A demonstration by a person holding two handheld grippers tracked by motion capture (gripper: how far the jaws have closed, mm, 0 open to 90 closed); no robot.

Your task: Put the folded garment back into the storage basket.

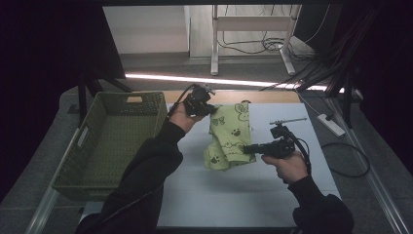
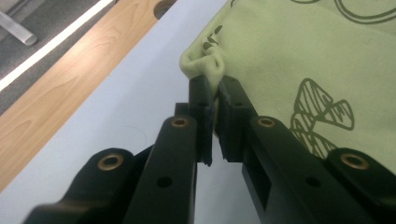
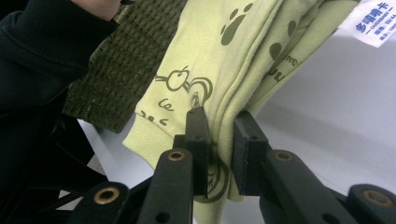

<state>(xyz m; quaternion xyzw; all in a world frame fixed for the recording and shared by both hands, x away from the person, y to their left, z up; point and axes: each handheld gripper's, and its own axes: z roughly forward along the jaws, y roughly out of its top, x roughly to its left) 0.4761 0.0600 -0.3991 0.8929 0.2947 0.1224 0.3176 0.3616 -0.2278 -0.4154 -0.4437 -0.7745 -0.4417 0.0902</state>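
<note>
While both tools grip it, the green printed garment (image 1: 228, 137) hangs folded mid-frame above the table (image 1: 219, 195) — left tool (image 1: 210, 110) pinching a corner, right tool (image 1: 249, 149) clamping bunched layers; placing it in the basket (image 1: 95, 170) at left likely remains.

A white-topped table (image 1: 253, 195) with a wooden far edge carries a green woven basket (image 1: 109, 141).

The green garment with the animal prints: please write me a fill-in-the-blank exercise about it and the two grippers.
1. The left gripper is shut on a bunched ____ of the green garment.
2. The woven ____ stands to the left of the garment.
3. The right gripper has several folded ____ of cloth between its fingers.
4. A ____ label hangs from the garment.

Missing words: edge; basket; layers; white
</note>
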